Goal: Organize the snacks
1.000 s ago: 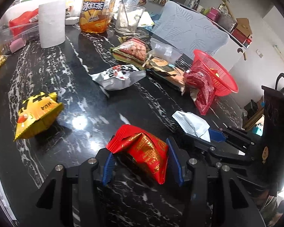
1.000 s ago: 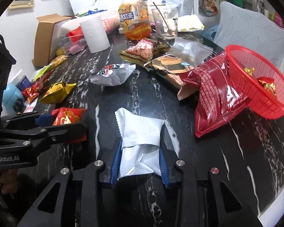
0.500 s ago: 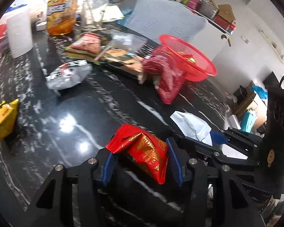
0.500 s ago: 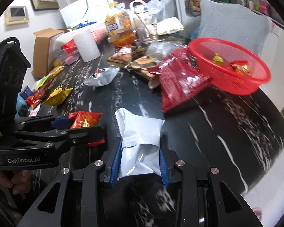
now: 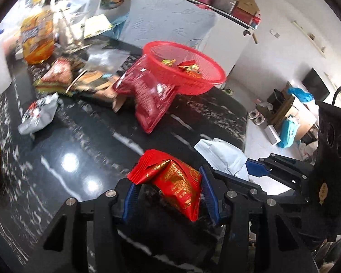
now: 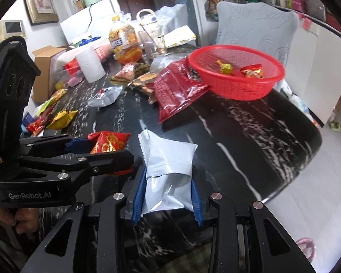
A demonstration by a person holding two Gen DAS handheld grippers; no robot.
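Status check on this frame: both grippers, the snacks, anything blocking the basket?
Left hand-held gripper shut on red snack packet. Right hand-held gripper shut on white snack packet. Red basket ahead, two snacks inside. Large red bag leans against its near side.

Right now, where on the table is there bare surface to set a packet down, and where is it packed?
Bare marble runs from the red basket and big red bag to the near rounded edge. Another open patch lies before the silver packet. The far end, around the orange bottle and paper roll, is crowded.
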